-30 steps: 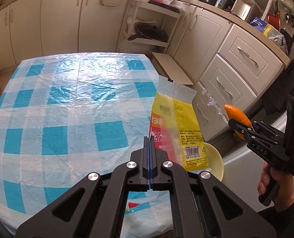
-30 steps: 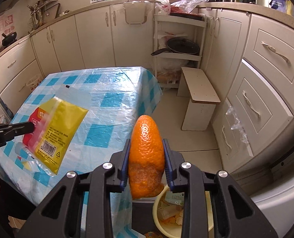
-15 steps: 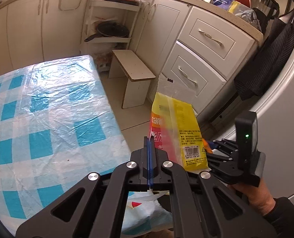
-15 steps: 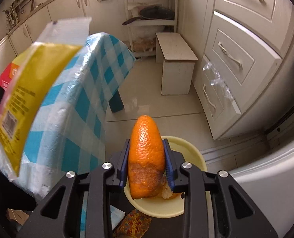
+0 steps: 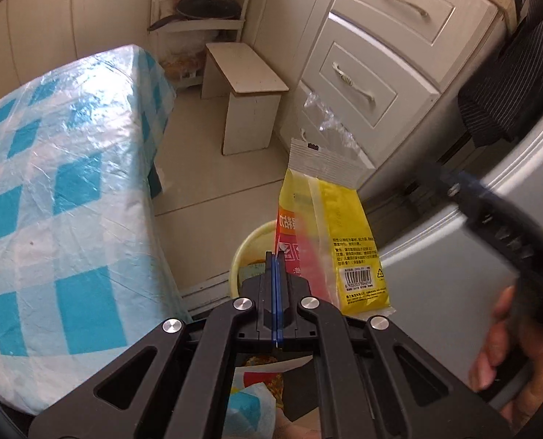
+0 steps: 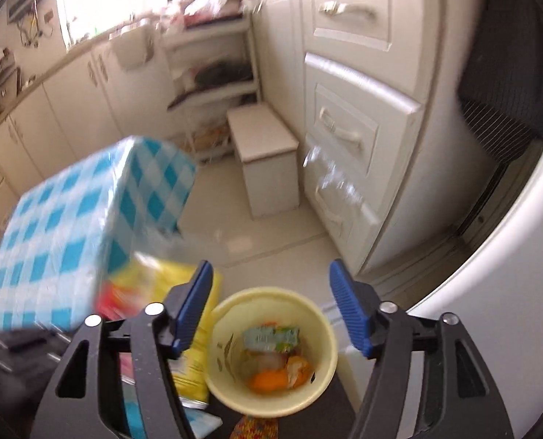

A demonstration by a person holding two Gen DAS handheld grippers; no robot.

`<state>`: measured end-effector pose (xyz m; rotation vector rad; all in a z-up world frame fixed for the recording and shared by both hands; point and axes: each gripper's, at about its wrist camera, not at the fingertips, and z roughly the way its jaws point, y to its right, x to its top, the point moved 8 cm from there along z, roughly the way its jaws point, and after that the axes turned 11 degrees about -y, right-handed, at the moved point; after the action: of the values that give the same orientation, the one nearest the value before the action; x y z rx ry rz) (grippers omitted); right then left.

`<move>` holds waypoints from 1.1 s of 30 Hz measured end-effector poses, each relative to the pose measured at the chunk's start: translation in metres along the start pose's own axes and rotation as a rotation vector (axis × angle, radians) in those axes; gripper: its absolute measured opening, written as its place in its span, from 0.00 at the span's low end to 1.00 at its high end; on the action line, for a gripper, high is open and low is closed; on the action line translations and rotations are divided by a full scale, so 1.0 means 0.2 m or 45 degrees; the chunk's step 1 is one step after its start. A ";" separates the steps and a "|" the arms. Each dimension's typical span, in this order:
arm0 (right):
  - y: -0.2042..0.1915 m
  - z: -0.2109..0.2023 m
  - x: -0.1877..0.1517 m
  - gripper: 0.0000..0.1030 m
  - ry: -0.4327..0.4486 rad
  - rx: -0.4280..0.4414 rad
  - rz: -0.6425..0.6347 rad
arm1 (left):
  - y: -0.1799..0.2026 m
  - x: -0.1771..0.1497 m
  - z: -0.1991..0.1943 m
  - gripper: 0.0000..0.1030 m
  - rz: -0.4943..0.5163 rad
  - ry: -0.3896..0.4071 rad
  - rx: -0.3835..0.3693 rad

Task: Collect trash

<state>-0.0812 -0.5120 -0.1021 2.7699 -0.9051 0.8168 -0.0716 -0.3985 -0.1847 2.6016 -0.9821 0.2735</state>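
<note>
- cream kitchen cabinets (image 5: 366, 73) and a small white stool (image 5: 247, 109) fill the background, with pale floor tiles below.
- to my left i see the table (image 5: 63, 190), covered in a blue-and-white checked cloth under clear plastic.
- my left gripper (image 5: 276, 267) has its jaws pressed together on the lower edge of the yellow snack wrapper (image 5: 330, 226); the wrapper stands up from the fingers, its white crimped end at the top.
- behind that wrapper, down on the floor side, sits the yellow bin (image 5: 246, 252), only partly visible from this camera.
- my right gripper (image 6: 268, 314) is above the yellow bin (image 6: 319, 384), its blue-padded jaws opening, and nothing is between them.
- inside the bin lies the orange peel (image 6: 268, 380), beside a greenish packet (image 6: 271, 336) and other scraps.
- from the right camera the wrapper (image 6: 161, 281) shows blurred, just left of the bin and behind the left-hand finger.
- in the left view i can see the hand (image 5: 505, 347) holding the right gripper's handle at the right edge.
</note>
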 end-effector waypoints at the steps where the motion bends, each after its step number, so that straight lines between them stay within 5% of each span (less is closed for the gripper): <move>1: 0.01 -0.05 0.02 0.69 0.046 -0.012 0.005 | 0.03 -0.02 0.08 0.00 -0.002 -0.032 0.017; 7: 0.07 -0.18 0.12 0.70 0.181 -0.034 0.029 | 0.17 -0.07 0.47 0.01 0.035 -0.210 0.089; 11: 0.10 -0.19 0.17 0.70 0.191 -0.048 0.032 | 0.22 -0.09 0.52 0.30 0.067 -0.239 0.095; 12: 0.11 -0.20 0.18 0.70 0.197 -0.051 0.029 | 0.23 -0.08 0.49 0.39 0.074 -0.215 0.097; 21: 0.02 -0.43 0.14 0.91 0.314 -0.191 -0.048 | 0.09 -0.12 -0.07 0.68 0.089 0.051 0.155; 27: -0.09 -0.61 -0.02 0.93 0.340 -0.266 -0.061 | -0.10 -0.24 -0.52 0.82 0.065 0.227 0.267; 33: -0.22 -0.77 -0.24 0.93 0.310 -0.189 0.033 | -0.21 -0.43 -0.86 0.89 0.096 0.313 0.321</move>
<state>-0.1596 -0.4106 0.0051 2.4709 -0.9161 1.0196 -0.1176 -0.2515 -0.0626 2.6677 -1.0141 0.7617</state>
